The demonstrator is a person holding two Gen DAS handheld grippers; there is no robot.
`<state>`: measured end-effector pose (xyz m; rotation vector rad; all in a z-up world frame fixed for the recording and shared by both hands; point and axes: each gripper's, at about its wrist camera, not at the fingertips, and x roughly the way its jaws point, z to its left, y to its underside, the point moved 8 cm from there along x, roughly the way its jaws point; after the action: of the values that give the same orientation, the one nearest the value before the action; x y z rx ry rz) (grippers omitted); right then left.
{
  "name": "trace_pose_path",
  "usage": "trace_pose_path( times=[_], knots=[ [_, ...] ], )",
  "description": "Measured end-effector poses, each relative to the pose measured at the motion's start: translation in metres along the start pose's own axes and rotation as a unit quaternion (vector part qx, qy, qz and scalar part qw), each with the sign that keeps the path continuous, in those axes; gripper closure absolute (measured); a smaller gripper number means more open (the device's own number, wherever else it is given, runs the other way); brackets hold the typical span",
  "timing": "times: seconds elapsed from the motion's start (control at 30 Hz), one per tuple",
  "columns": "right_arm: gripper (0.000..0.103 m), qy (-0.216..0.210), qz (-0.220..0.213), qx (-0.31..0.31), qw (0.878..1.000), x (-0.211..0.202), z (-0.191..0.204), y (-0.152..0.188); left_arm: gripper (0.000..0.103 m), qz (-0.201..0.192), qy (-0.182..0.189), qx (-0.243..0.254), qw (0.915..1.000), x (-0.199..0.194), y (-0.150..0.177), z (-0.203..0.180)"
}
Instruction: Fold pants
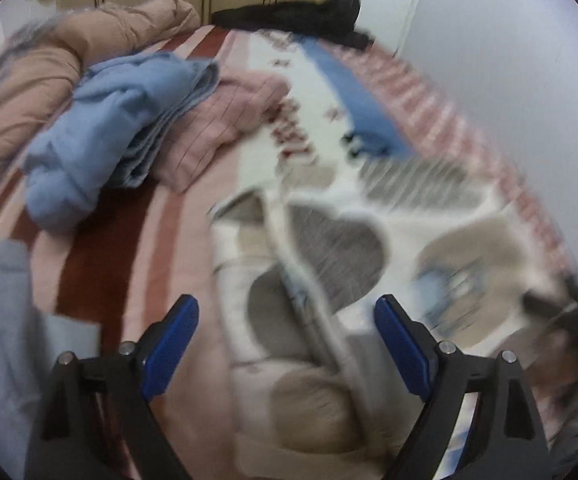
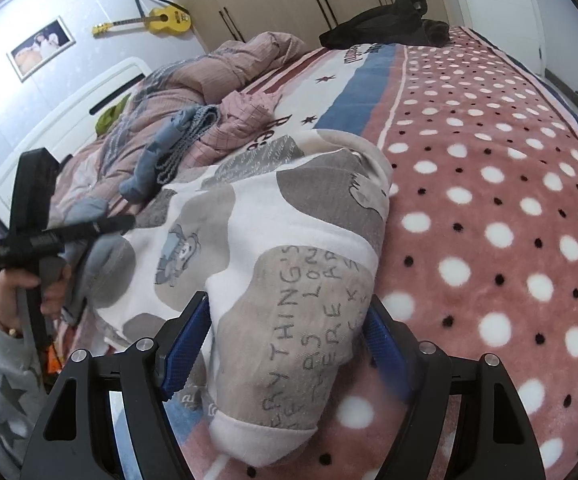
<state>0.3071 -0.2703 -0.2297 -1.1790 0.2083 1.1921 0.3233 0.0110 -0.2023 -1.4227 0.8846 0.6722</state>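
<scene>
White fleece pants with grey and beige blotches and printed lettering (image 2: 289, 240) lie on the pink polka-dot blanket (image 2: 509, 220) covering the bed, bunched and doubled over rather than flat; a cartoon figure shows on one grey-white panel, and a white cuffed end points toward the right wrist camera. In the left wrist view the same pants (image 1: 329, 264) are smeared by motion blur, a long fold ridge running diagonally down the cloth. Right gripper (image 2: 287, 344): blue-padded jaws spread apart, straddling the cuffed end of the pant leg, the fabric lying between the pads; whether either pad touches the cloth cannot be told. Left gripper (image 1: 285, 348): jaws wide apart above the pants, nothing pinched between them. In the right wrist view the left gripper's black body is held up at the pants' far left side by a hand (image 2: 29, 284) in a grey star-print sleeve, its handle gripped in the fist. Beyond the pants, a crumpled light-blue garment (image 1: 117, 128) rests against a pink checked cloth (image 1: 225, 120). A yellow guitar (image 2: 149, 22) hangs on the wall.
</scene>
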Motion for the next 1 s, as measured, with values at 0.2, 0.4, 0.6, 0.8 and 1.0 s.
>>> trace_pose_path(
  times=[0.2,0.4,0.6,0.8,1.0],
  knots=[
    [0.030,0.018,0.019,-0.005,1.000,0.003,-0.002,0.014,0.015,0.021,0.047,-0.046,0.9976,0.003,0.021,0.016],
    [0.030,-0.009,0.015,0.025,1.000,-0.005,-0.003,0.001,0.016,0.026,0.132,-0.107,0.9850,0.004,0.022,0.014],
    [0.064,0.001,0.032,0.020,0.999,0.008,0.009,0.007,0.081,0.025,0.138,-0.103,0.9847,-0.001,0.023,-0.009],
    [0.084,0.026,-0.009,-0.037,0.999,-0.030,0.054,-0.020,0.089,-0.049,0.138,-0.073,0.9866,-0.067,0.001,-0.018],
    [0.084,0.025,-0.042,-0.087,0.995,-0.076,0.136,-0.063,0.090,-0.128,0.141,-0.078,0.9787,-0.168,-0.023,0.022]
  ],
)
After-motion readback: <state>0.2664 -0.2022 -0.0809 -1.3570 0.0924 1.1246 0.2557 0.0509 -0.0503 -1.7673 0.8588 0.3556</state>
